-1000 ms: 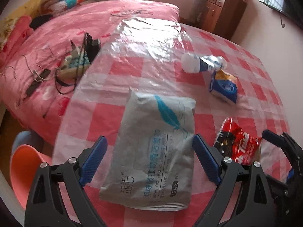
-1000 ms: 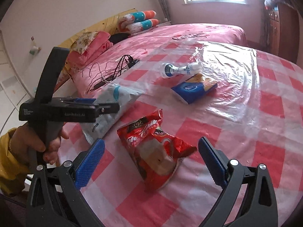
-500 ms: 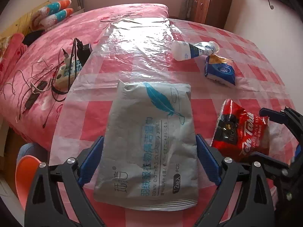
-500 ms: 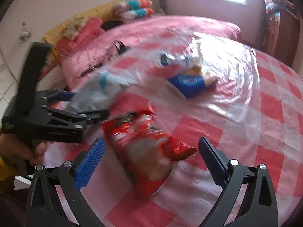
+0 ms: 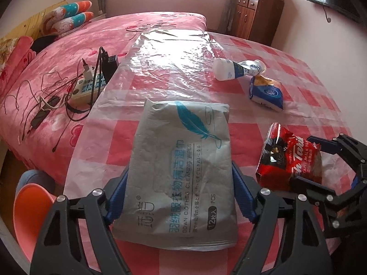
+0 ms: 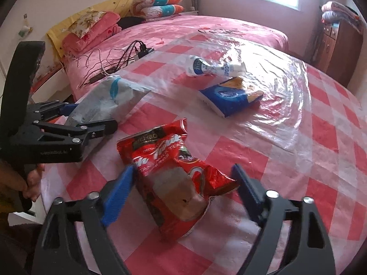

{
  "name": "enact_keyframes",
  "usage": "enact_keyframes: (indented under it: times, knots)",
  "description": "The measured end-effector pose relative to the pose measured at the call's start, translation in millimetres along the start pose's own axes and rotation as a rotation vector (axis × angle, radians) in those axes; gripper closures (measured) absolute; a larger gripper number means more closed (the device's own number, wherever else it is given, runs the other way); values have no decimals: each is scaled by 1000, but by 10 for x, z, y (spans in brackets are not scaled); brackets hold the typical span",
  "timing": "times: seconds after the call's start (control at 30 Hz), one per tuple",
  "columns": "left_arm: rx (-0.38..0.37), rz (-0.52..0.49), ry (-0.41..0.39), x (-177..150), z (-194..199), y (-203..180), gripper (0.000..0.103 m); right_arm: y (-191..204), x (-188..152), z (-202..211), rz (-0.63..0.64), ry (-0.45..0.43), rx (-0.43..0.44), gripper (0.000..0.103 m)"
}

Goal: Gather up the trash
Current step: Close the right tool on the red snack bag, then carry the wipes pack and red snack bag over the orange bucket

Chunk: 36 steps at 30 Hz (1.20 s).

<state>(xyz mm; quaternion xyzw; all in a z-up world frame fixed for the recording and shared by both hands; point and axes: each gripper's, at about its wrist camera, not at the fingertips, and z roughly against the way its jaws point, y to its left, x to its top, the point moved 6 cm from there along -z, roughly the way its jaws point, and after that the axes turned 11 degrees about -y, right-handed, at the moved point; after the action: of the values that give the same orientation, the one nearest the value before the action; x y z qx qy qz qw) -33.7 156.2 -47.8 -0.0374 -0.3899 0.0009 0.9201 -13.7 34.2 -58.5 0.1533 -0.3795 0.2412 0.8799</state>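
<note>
At six o'clock in the left wrist view, between the blue pads of the left gripper (image 5: 179,197), lies the grey wipes packet (image 5: 183,169), flat on the checked plastic sheet (image 5: 174,64) that covers the bed; the jaws are closing on it, and the pads look to be at or just against its two long edges, though a firm pinch cannot be confirmed. The packet looks light, soft and a little slick, likely to buckle when squeezed, so the sides near its lower half seem the sensible hold. At six o'clock in the right wrist view the red milk tea bag (image 6: 176,178) lies between the pads of the right gripper (image 6: 183,190), whose jaws are also closing; the left pad is at the bag's edge while the right pad is just clear of its crumpled corner. This bag looks crinkly, light and part crushed; across its middle is probably best. Farther out, toward one o'clock from the red bag, lie the blue snack bag (image 6: 231,98) and, touching its far end, the white squeezed bottle (image 6: 211,68). That makes four pieces of trash: one packet, two bags, one bottle. Two grippers are at work. An orange bin (image 5: 29,215) shows at eight o'clock in the left view
</note>
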Motion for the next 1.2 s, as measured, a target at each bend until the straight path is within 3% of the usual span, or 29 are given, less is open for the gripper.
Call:
enact_keyframes:
  times: [0.23, 0.3, 0.37, 0.63, 0.97, 1.2]
  knots:
    - [-35, 40, -20, -10, 137, 128, 25, 36, 12, 31, 30, -21, -18, 27]
    - [-45, 45, -24, -32, 191, 161, 25, 61, 15, 54, 44, -31, -25, 31]
    - [-54, 49, -28, -59, 238, 184, 25, 83, 22, 83, 47, -41, -31, 42]
    - [-104, 66, -31, -189, 370, 293, 25, 89, 10, 148, -33, -58, -63, 54]
    - [-163, 109, -58, -262, 502, 417, 25, 92, -15, 215, -116, -68, -105, 58]
    - [-168, 147, -73, -314, 590, 584, 25, 103, -19, 269, -218, -62, -67, 59]
